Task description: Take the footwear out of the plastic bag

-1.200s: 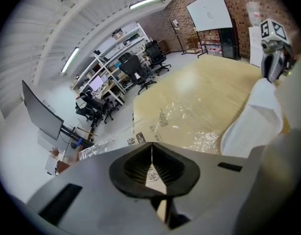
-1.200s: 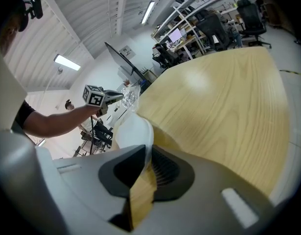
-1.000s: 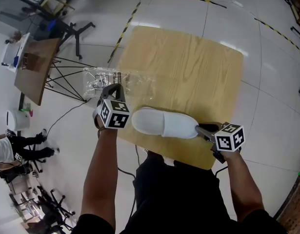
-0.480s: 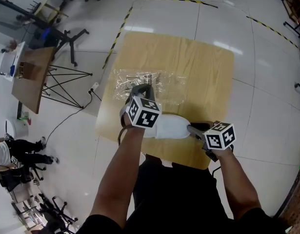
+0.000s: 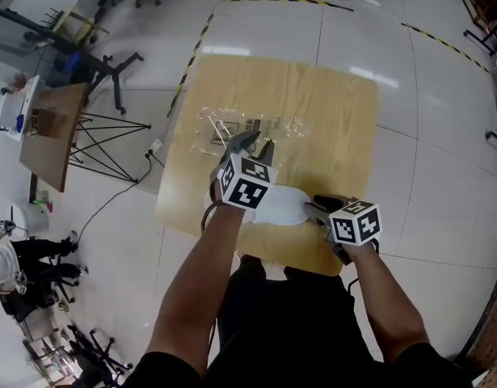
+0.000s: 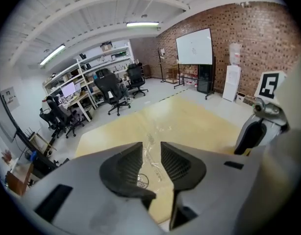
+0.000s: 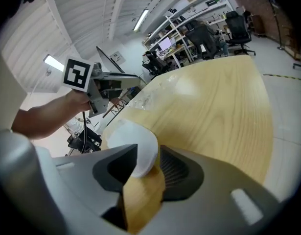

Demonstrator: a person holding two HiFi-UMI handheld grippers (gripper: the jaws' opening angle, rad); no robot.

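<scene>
My right gripper [image 5: 314,206] is opening its jaws with the soft rim of the white slipper [image 5: 282,204] between them, the pads not pressing on it. The slipper lies on the wooden table [image 5: 337,120] close to its near edge, outside the plastic bag [image 5: 248,125]. If I withdraw that gripper before both pads stand clear, one can catch the rim and drag the slipper over the near edge. My left gripper [image 5: 252,145] is also opening, with nothing between its jaws, near the flat bag, and a low sweep there can snag the film.
</scene>
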